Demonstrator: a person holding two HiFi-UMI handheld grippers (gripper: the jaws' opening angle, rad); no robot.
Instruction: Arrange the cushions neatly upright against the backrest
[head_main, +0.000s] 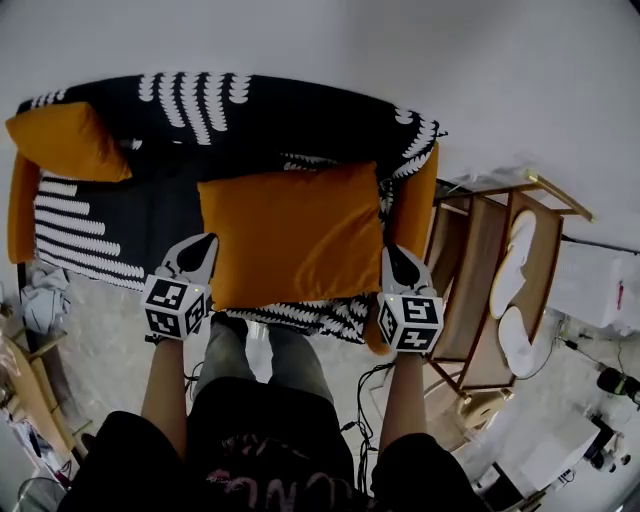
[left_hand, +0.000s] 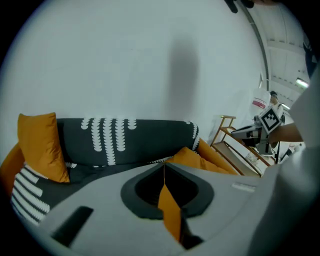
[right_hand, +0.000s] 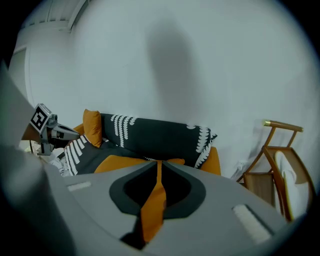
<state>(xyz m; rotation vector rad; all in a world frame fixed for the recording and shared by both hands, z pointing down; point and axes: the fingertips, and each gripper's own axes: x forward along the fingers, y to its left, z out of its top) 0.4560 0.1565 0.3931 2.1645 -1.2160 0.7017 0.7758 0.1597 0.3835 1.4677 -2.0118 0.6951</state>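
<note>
cushion (head_main: 290, 235) side edges clamped by left gripper (head_main: 206, 243), right gripper (head_main: 391, 252), over sofa (head_main: 260, 115).

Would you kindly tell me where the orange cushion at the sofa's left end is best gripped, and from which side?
The cushion leans into the corner, so the backrest and armrest block its rear and outer side. Probably pinch its free top edge, coming from the front over the seat.

An orange sofa (head_main: 20, 215) is standing against the wall (head_main: 420, 50), wearing a black-and-white patterned throw (head_main: 130, 215) over its backrest and seat. A small orange cushion (head_main: 65, 140) is leaning upright in the sofa's back left corner. A larger orange cushion (head_main: 290, 235) is covering the seat's right half; whether it is resting there is unclear.
</note>
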